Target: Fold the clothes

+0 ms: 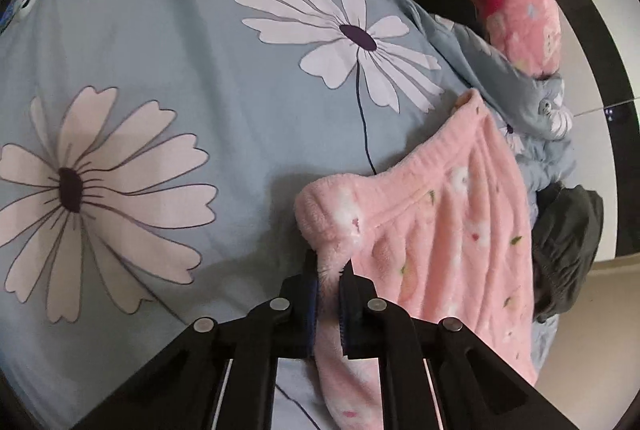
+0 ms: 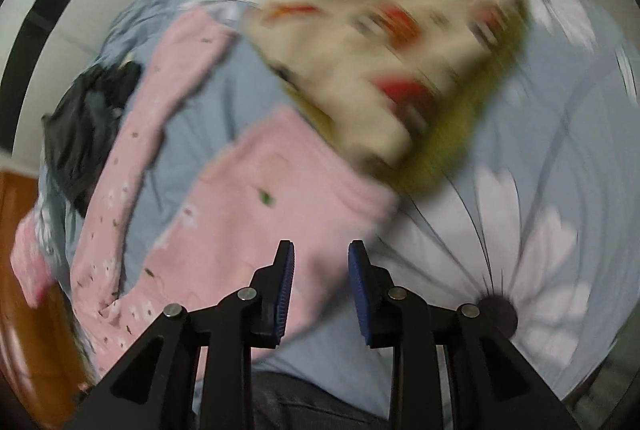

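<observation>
The left tongs (image 1: 329, 272) are pinched nearly shut on the pink fleece pyjama trousers (image 1: 436, 242), gripping the fabric at the side edge just below the elastic waistband (image 1: 360, 185). From that grip the garment runs away to the right in the left wrist view, with the waistband curving up and away from the tongs toward its far corner. The trousers lie on a bed covered by a grey-blue daisy-print sheet (image 1: 192, 69).

The right tongs (image 2: 321, 284) stand partly open and hold nothing; no fabric is between the pads, though pink fleece lies directly beneath and ahead of them. In the right wrist view the trousers' long axis runs from under the tongs up and to the left, one leg (image 2: 132, 165) trailing toward the bed's edge beside a dark garment (image 2: 86, 133). That view is badly smeared, so the exact edge below the right tongs is hard to place; it looks like the waistband end.

A folded cream garment with a red print (image 2: 384, 45) lies just beyond the trousers, apparently overlapping their upper edge.

The coming move probably turns on the right tongs, which are the nearer to the free waistband corner: they would need to close on it opposite the left grip, so the waistband can be stretched flat before folding.
</observation>
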Motion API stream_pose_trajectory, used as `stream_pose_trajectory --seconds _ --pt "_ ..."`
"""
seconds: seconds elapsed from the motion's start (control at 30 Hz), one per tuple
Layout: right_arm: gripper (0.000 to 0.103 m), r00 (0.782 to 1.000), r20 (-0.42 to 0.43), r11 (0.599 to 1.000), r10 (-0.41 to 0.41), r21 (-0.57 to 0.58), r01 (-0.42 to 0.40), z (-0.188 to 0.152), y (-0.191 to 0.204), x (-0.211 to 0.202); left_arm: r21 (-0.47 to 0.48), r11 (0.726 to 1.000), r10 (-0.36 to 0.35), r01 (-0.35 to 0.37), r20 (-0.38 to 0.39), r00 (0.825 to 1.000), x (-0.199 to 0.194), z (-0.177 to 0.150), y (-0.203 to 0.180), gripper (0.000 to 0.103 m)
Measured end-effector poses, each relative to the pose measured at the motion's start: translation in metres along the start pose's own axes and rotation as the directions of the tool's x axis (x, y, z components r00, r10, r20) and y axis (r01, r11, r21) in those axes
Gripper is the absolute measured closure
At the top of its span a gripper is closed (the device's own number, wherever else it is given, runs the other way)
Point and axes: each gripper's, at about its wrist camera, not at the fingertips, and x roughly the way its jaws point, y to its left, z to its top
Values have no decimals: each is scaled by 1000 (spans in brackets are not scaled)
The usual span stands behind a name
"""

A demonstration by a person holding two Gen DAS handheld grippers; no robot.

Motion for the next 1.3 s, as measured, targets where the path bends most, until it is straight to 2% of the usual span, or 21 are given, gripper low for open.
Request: stream_pose_trajectory --seconds 0.1,0.2,0.37,0.4,0.43,0.47,0.53,0.63,0.73,0.77,0.8,0.83,0.9,0.97,1.07,1.2,1.27,1.3 --pt "74 999 -13 994 45 98 -44 -7 -23 13 -1 1000 -5 5 3 1000 -8 2 1 94" --pt "71 992 12 974 124 191 -124 -6 -35 21 -35 999 -32 32 1 999 -14 2 6 94" --pt "69 980 28 951 199 234 -200 -1 -27 30 -76 994 -75 76 8 997 -17 0 4 94" --pt "73 978 28 949 209 235 -210 0 -24 31 -79 993 -82 83 12 997 -18 -1 3 94" --pt "91 975 29 947 218 237 -219 1 -20 32 -75 993 -91 92 17 996 -22 -2 2 95" --pt "99 973 29 944 228 238 -228 2 -16 34 -73 992 -105 106 23 994 -26 -3 0 95" --pt "101 965 61 942 254 210 -262 9 -4 21 -68 986 -147 150 46 988 -39 -1 -7 96" --pt "103 932 172 932 318 125 -341 27 16 -24 -47 973 -224 228 85 971 -63 8 -22 96" --pt "103 866 310 904 393 41 -425 42 25 -84 -2 949 -314 317 124 941 -91 14 -34 96" --pt "103 850 338 902 404 12 -433 45 26 -99 14 939 -344 345 136 929 -101 16 -37 96" --pt "103 842 354 903 406 -17 -428 47 25 -112 26 935 -354 354 134 926 -104 15 -36 96" --pt "103 844 359 909 399 -33 -415 47 24 -118 36 938 -346 345 130 929 -105 14 -34 96" --pt "103 879 324 934 349 -48 -353 42 23 -110 46 957 -291 288 118 949 -98 10 -24 96" --pt "103 907 263 942 329 -28 -334 32 14 -89 -34 958 -280 285 99 955 -85 5 -1 96" --pt "102 934 179 947 310 23 -319 18 4 -53 -135 952 -265 274 84 961 -67 -1 29 96" --pt "100 961 92 961 262 65 -269 9 3 -13 -169 950 -254 263 72 965 -63 -7 43 96" --pt "85 970 76 968 230 87 -236 5 1 -2 -167 950 -255 263 68 965 -63 -7 44 96" --pt "62 972 69 968 224 97 -230 3 0 3 -163 951 -255 263 65 965 -64 -6 43 96"
